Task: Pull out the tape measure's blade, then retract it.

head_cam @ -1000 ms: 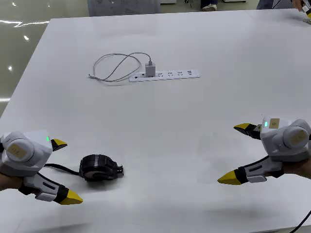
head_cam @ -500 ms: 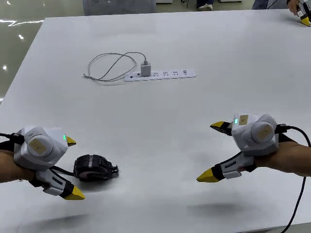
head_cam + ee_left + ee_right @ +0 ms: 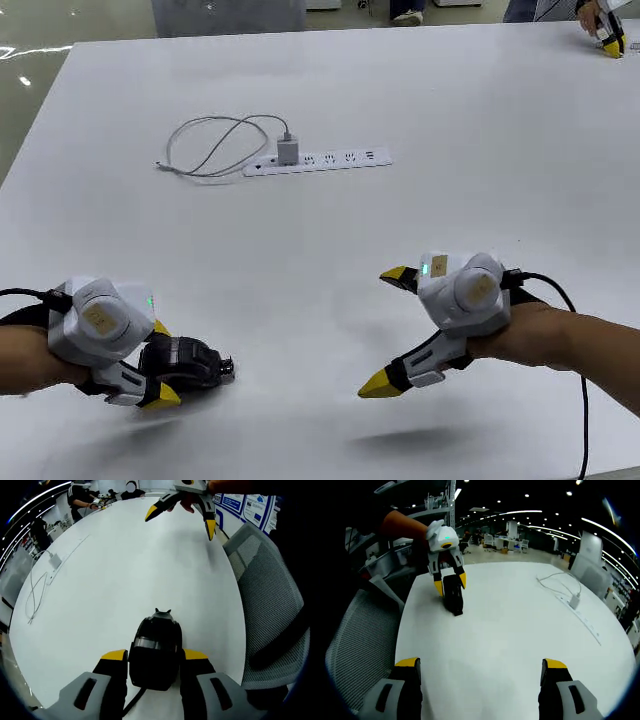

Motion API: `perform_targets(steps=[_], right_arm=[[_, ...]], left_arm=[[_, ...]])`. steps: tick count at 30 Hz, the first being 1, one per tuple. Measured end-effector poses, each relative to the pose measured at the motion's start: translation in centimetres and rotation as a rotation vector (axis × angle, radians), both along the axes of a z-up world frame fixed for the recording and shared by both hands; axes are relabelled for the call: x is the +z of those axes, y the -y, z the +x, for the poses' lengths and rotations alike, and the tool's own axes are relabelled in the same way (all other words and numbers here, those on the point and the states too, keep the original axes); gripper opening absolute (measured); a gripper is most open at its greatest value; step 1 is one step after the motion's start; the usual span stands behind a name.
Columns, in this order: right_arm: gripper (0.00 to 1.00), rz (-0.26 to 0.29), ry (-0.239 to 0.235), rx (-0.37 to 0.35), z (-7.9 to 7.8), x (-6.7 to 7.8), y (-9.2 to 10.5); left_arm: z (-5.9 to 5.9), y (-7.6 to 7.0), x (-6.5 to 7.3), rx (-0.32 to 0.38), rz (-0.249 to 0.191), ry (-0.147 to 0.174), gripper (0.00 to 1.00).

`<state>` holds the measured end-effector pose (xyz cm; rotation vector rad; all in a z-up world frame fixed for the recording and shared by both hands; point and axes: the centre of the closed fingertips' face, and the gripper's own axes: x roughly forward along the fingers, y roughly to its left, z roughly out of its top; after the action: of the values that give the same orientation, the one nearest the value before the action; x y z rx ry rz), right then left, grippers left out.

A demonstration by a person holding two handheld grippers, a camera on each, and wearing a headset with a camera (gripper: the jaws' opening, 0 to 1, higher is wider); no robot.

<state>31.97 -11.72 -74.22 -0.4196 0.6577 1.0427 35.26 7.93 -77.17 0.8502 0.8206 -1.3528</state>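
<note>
Tape measure (image 3: pixel 156 647) lies near-left on the table (image 3: pixel 420 90), its case pinched between the 2 jaws of the left gripper (image 3: pixel 162 362), with the blade hook (image 3: pixel 228 368) pointing right. Right gripper (image 3: pixel 385 328) hovers spread and empty, well to the right. Best to pin the case flat, nip the hook squarely, then draw straight right.

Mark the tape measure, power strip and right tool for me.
tape measure (image 3: pixel 155 652), left gripper view, top of its black case.
power strip (image 3: pixel 335 159), head view, middle of its white body.
right tool (image 3: pixel 384 329), head view, midway between its yellow tips.
</note>
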Motion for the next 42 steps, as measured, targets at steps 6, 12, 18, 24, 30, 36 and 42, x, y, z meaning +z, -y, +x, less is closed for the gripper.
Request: perform_targets(steps=[6, 12, 18, 24, 30, 36, 42], right_arm=[[0.99, 0.014, -0.004, 0.042, 0.5, -0.3, -2.5], [0.94, 0.006, -0.019, 0.082, 0.8, -1.1, -4.6], [0.79, 0.021, -0.01, 0.117, 1.4, -1.5, -7.0], [0.72, 0.028, 0.011, 0.135, 1.9, -1.2, -8.8], [0.69, 0.024, -0.005, 0.15, 2.4, -1.7, -10.3], [0.61, 0.013, -0.028, 0.174, 2.4, -2.9, -12.2], [0.49, -0.017, -0.029, 0.226, 2.1, -4.1, -14.0]], left_arm=[[0.2, -0.4, -0.4, -0.04, 0.024, 0.02, 0.32], [0.2, -0.5, -0.5, -0.037, 0.031, 0.049, 0.32], [0.3, -0.6, -0.6, -0.033, 0.02, 0.046, 0.31], [0.3, -0.4, -0.7, -0.048, 0.028, 0.038, 0.32], [0.3, -0.4, -0.8, -0.04, 0.019, 0.036, 0.32], [0.2, -0.4, -0.8, -0.033, 0.016, 0.035, 0.32], [0.2, -0.5, -0.8, -0.043, 0.03, 0.034, 0.32]])
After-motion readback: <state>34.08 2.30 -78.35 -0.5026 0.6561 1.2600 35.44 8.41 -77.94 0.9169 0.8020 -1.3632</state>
